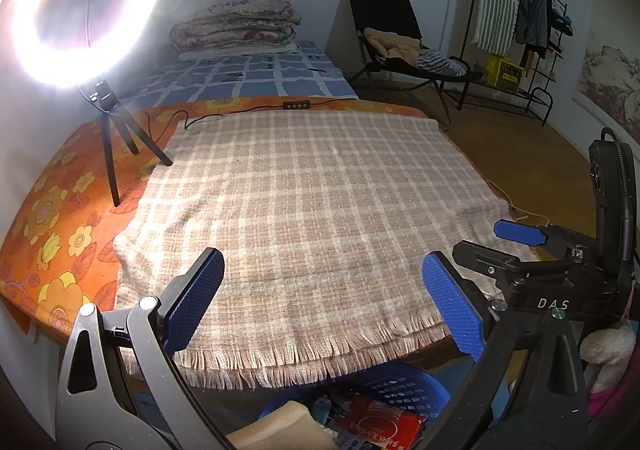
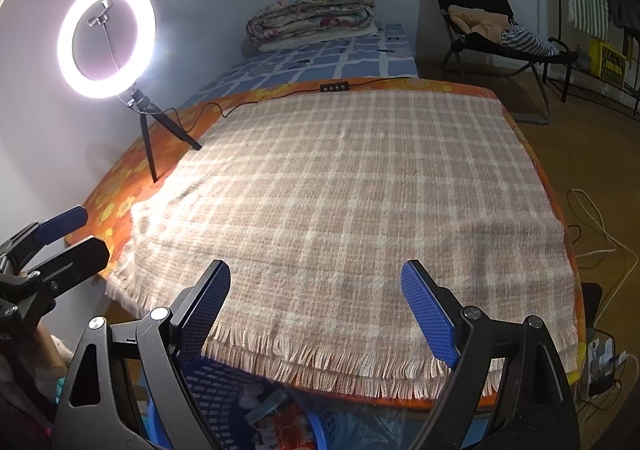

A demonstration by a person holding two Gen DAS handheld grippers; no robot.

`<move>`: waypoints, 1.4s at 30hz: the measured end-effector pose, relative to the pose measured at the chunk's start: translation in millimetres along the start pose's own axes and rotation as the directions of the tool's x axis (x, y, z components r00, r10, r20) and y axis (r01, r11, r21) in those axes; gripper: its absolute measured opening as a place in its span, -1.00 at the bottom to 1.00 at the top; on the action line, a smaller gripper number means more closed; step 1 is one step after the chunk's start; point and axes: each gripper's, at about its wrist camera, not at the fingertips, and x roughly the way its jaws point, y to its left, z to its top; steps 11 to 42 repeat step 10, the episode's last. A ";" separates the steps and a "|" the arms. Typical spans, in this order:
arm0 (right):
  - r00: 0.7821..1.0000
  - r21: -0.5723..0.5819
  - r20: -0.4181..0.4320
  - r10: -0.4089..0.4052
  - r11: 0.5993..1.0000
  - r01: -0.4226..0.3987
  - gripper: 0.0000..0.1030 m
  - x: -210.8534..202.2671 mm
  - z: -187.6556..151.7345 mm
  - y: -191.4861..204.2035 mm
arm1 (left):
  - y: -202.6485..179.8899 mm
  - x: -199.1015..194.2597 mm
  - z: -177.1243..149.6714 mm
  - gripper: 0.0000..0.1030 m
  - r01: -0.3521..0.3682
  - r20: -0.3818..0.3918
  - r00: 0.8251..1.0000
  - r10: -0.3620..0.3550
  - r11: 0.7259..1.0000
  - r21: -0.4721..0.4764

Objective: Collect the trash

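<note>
Covering most of both frames: plaid blanket (image 1: 304, 201) on table, no trash visible on top. Blue basket (image 1: 404, 390) sits under near table edge, bottom center, w/ red packet (image 1: 376, 424) + tan item inside; the packet's long axis looks roughly left-right. Left gripper (image 1: 328, 306) jaws wide, holding nothing; right gripper (image 2: 320, 314) same. Trash lies below/behind both fingertips; left looks slightly nearer, my guess.
</note>
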 end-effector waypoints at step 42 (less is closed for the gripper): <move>1.000 0.018 -0.010 -0.001 1.000 0.001 0.70 0.6 0.0 0.9 | -0.5 -1.4 -1.0 0.96 -0.006 0.004 1.000 0.006 1.000 0.007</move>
